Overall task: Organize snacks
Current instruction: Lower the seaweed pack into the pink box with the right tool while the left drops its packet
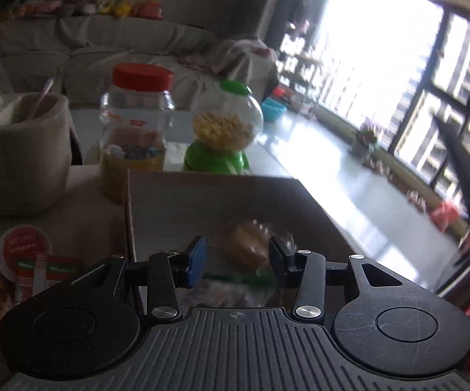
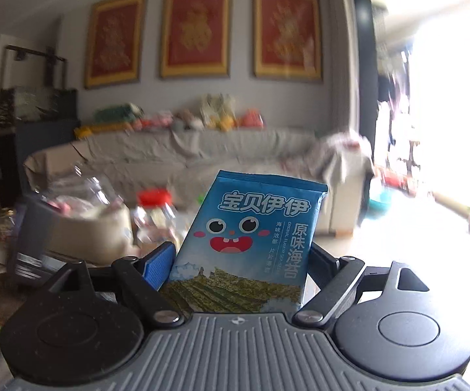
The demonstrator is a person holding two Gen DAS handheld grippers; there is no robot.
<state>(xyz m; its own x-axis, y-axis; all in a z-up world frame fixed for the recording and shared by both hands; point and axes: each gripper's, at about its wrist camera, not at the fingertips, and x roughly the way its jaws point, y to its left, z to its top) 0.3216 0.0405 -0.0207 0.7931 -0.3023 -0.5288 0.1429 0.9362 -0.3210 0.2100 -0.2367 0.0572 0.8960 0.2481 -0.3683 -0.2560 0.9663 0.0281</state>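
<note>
My left gripper hangs over an open cardboard box. Between its blue and black pads sits a golden bun in a clear wrapper, blurred, and the pads appear to press on the wrapper's sides. My right gripper is shut on a blue seaweed snack packet with a cartoon face. It holds the packet upright in the air, facing the sofa.
Behind the box stand a clear jar with a red lid, a green candy dispenser and a beige bin. Red snack packets and a cup lie to the left. A dark object crosses the right edge before the window.
</note>
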